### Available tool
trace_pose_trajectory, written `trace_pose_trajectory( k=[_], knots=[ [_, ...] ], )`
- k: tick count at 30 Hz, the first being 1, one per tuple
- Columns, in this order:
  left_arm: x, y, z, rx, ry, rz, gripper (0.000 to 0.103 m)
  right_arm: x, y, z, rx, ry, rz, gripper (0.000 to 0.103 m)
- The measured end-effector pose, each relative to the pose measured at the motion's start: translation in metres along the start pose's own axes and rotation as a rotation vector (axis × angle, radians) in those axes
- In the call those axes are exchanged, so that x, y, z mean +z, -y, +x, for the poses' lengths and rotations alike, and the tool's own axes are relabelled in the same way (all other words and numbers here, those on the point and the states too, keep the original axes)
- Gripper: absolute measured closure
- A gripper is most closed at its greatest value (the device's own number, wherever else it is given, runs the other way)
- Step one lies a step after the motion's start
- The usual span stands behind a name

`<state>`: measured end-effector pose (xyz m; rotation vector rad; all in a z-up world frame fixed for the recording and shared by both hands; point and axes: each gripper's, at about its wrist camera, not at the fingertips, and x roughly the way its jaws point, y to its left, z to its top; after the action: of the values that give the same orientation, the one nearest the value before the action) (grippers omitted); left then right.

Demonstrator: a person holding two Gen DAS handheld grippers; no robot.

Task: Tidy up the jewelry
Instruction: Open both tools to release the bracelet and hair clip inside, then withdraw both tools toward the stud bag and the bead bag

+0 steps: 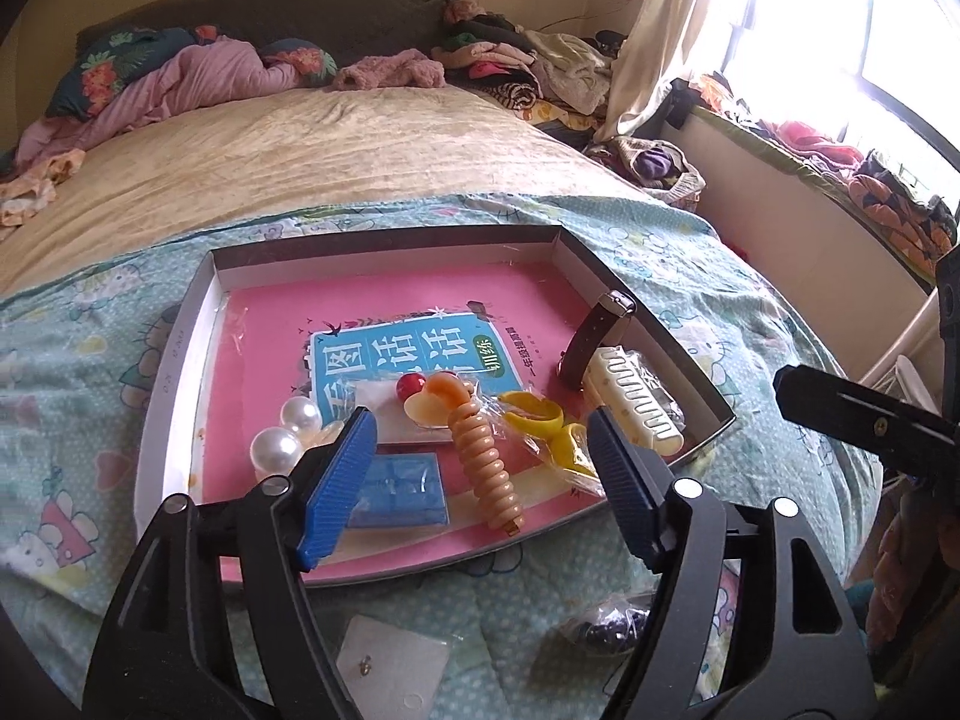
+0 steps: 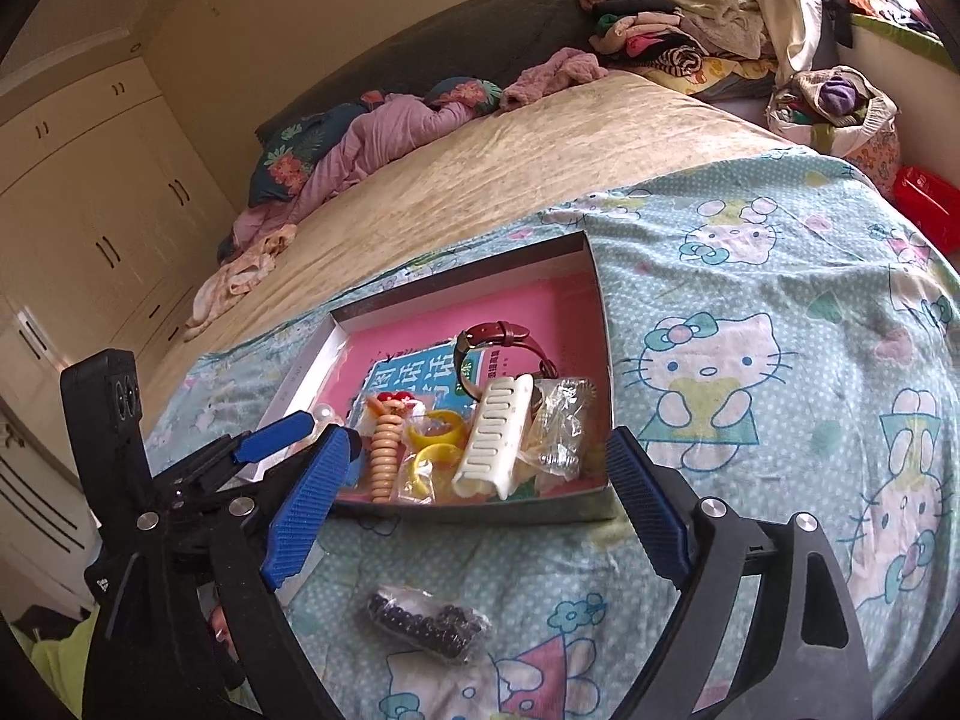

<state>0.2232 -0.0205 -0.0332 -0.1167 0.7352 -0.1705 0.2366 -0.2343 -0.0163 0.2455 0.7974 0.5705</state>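
Shallow card tray (image 1: 180, 360) on printed bedsheet (image 2: 750, 300) — holds 2 glossy pearls (image 1: 288, 432), ribbed orange coil (image 1: 486, 468), yellow rings (image 1: 534, 417), cream toothed clip (image 1: 636, 399), leather-strap watch (image 2: 498, 336). Bagged dark beads (image 2: 429, 624) lie outside, near tray. Left gripper (image 1: 480, 480) and right gripper (image 2: 480, 510) — both spread wide, holding nothing.

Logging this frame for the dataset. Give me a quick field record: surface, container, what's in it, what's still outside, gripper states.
surface: bed with cartoon-print sheet
container: shallow box, pink book inside
in box: pearl pieces, orange spiral hair tie, yellow rings, cream hair clip, red-strap watch, blue case
outside box: bag of dark beads, earring card
left gripper: open, empty
right gripper: open, empty
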Motion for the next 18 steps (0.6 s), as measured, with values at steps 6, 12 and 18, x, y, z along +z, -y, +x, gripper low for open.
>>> trace_pose_trajectory(
  k=[6,12,18],
  knots=[
    [-0.007,-0.012,-0.026,0.025,0.023,-0.014,0.018,-0.02,-0.018,-0.003,0.004,-0.057,-0.056,0.014],
    [-0.021,-0.027,-0.044,0.054,0.017,-0.03,0.017,-0.042,-0.032,0.003,-0.006,-0.118,-0.077,0.014],
    [-0.043,-0.035,-0.047,0.07,-0.026,-0.032,0.017,-0.059,-0.043,0.014,-0.019,-0.169,-0.082,0.014]
  ],
)
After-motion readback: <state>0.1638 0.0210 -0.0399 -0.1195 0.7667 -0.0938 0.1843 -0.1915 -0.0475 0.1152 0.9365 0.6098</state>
